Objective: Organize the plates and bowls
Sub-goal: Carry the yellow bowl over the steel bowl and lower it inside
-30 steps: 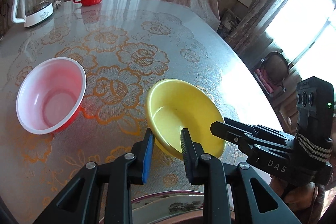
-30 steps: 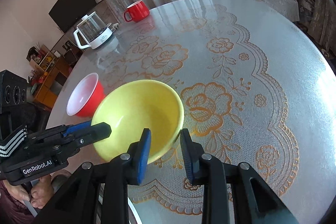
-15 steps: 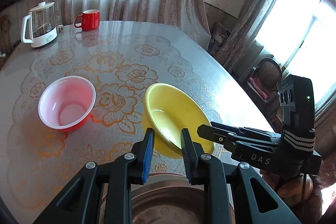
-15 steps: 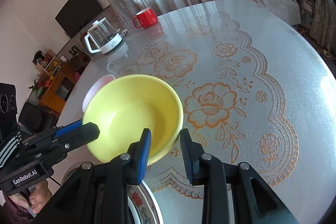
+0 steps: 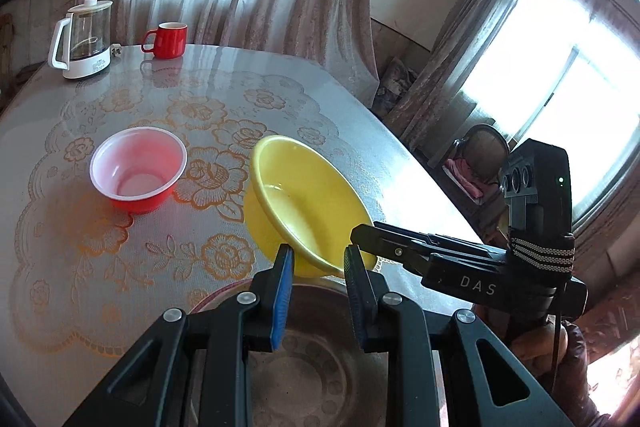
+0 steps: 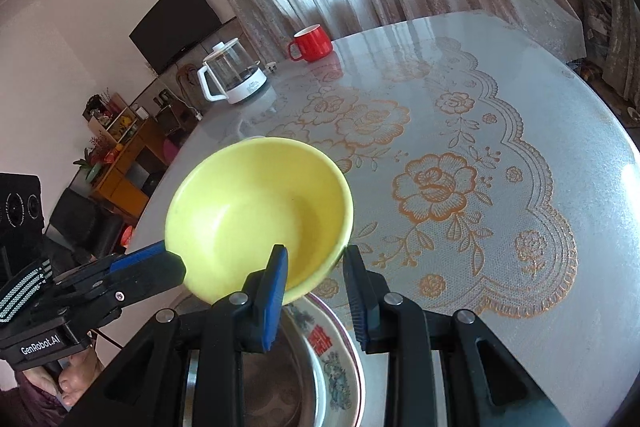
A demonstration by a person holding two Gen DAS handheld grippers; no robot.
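Observation:
Both grippers hold a yellow bowl (image 5: 304, 195) (image 6: 256, 211) tilted in the air above the table. My left gripper (image 5: 319, 259) is shut on its near rim; in the right wrist view it reaches in from the left (image 6: 172, 263). My right gripper (image 6: 314, 259) is shut on the rim's other side and shows at the right in the left wrist view (image 5: 360, 235). A red bowl with a white inside (image 5: 136, 167) stands upright on the lace cloth to the left. Below the fingers lies a metal bowl (image 5: 320, 359) (image 6: 260, 367) on a patterned plate (image 6: 328, 347).
A glass kettle (image 5: 84, 39) (image 6: 236, 75) and a red mug (image 5: 168, 39) (image 6: 312, 43) stand at the far edge of the round table (image 6: 520, 87). Curtains hang behind it. A chair (image 5: 484, 147) stands to the right, and a shelf (image 6: 120, 155) to the left.
Both grippers have risen and drawn back toward the near edge with the yellow bowl. The metal bowl and patterned plate have come further into view beneath them.

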